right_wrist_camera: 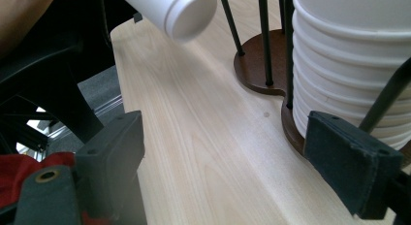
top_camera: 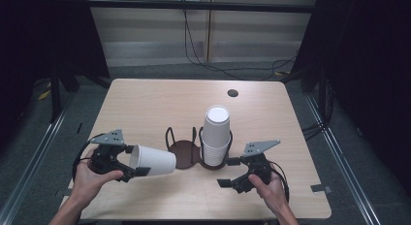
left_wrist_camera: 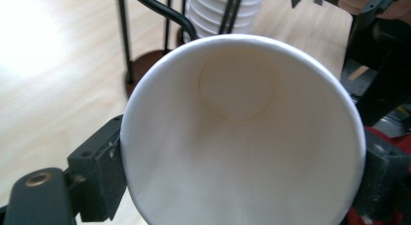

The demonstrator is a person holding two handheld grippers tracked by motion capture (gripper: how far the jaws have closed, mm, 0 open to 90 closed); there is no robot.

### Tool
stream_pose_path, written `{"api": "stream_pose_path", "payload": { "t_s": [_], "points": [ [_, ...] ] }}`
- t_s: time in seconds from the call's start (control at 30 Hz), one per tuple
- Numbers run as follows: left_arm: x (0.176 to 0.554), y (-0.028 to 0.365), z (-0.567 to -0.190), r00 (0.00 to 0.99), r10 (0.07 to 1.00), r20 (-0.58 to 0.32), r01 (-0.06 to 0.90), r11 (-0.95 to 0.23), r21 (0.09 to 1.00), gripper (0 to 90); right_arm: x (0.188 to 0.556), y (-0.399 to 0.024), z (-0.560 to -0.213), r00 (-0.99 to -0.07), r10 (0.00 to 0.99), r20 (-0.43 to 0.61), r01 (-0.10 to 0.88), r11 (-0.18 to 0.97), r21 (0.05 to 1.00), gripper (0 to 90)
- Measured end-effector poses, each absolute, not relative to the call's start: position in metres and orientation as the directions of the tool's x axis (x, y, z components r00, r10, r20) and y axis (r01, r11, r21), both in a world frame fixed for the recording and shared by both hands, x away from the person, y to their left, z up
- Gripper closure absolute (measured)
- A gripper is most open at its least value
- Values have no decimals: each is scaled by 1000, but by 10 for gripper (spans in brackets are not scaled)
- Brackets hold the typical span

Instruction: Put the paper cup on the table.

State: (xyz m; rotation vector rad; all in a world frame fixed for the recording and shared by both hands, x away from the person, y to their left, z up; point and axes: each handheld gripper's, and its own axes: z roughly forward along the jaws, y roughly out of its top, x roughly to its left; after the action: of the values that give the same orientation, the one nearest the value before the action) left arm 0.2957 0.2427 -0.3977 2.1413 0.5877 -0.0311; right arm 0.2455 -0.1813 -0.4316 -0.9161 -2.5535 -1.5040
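Looking down in high view: wooden bench (top_camera: 145,104), dark two-ring wire holder (top_camera: 186,152) at centre, cup stack (top_camera: 215,135) in its right ring, left ring empty. Left gripper (top_camera: 130,163) pinches one white paper cup (top_camera: 152,160) sideways, base toward holder. Right gripper (top_camera: 232,172) jaws spread, near stack. Left gripper view: cup mouth (left_wrist_camera: 242,137) clamped between both jaws. Right gripper view: stack (right_wrist_camera: 349,60) probably eight or so cups; jaws apart, empty.

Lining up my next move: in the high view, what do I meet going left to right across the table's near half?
Left hand-held gripper → single cup it holds → empty holder ring → cup stack → right hand-held gripper.
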Motion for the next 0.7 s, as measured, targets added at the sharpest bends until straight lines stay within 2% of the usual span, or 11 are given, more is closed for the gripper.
{"api": "stream_pose_path", "payload": {
  "t_s": [0.1, 0.4, 0.7],
  "points": [
    [297, 247, -395, 882, 427, -198, 421, -527, 738, 127, 245, -181, -432, -826, 467, 317, 504, 358, 786, 147],
    [305, 262, -389, 857, 478, -190, 452, -524, 722, 123, 244, -180, -432, -827, 471, 307, 499, 363, 787, 147],
    [316, 263, -383, 852, 508, -124, 449, -590, 671, 124, 245, -181, -433, -825, 473, 308, 501, 364, 785, 148]
  ]
}}
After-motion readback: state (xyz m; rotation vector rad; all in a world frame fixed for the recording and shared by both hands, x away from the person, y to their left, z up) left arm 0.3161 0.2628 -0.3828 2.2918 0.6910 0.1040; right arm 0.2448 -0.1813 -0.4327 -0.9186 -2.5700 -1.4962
